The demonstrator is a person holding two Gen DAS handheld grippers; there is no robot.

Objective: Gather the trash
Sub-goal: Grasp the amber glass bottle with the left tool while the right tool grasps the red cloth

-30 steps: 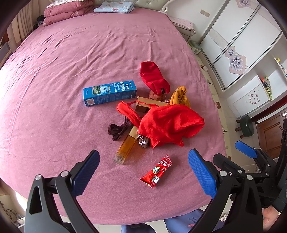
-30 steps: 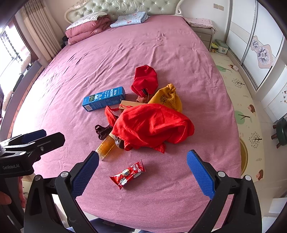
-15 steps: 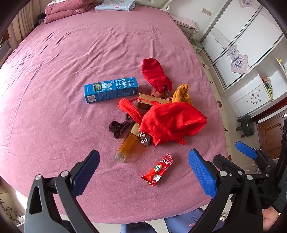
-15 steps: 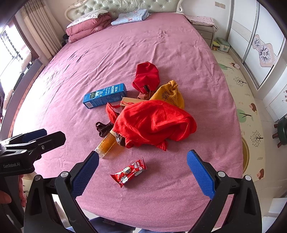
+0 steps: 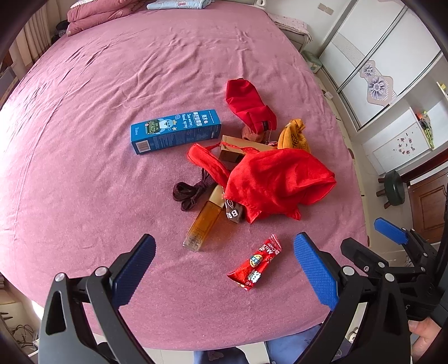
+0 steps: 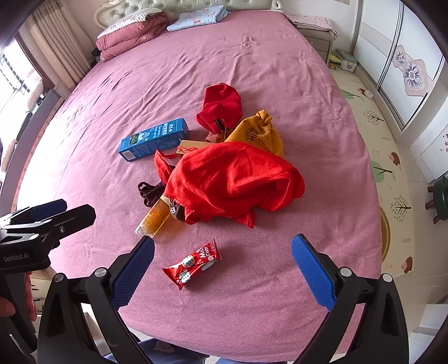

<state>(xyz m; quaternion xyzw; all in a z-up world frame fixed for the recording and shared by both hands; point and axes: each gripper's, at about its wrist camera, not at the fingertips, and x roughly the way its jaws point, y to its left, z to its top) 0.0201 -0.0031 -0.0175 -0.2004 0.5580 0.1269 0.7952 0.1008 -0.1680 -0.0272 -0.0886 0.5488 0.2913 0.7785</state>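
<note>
A red candy wrapper (image 5: 254, 262) lies on the pink bed near its front edge; it also shows in the right wrist view (image 6: 193, 264). Behind it lie an amber bottle (image 5: 203, 221), a blue box (image 5: 175, 131), a large red cloth (image 5: 277, 180), a small red pouch (image 5: 249, 105), a yellow pouch (image 5: 292, 137) and a dark hair tie (image 5: 189, 193). My left gripper (image 5: 224, 268) is open and empty, above the front edge just before the wrapper. My right gripper (image 6: 222, 273) is open and empty, with the wrapper between its fingers in view.
Folded pink bedding (image 6: 131, 36) and a blue cloth (image 6: 196, 16) lie at the headboard end. A wardrobe (image 6: 406, 61) and a patterned floor mat (image 6: 392, 156) are to the right, with a green stool (image 6: 442, 196). A brown box (image 5: 238, 148) lies partly under the red cloth.
Both grippers have moved a little forward and closer to the bed, so the items appear slightly lower and nearer. Nothing on the bed has moved.
</note>
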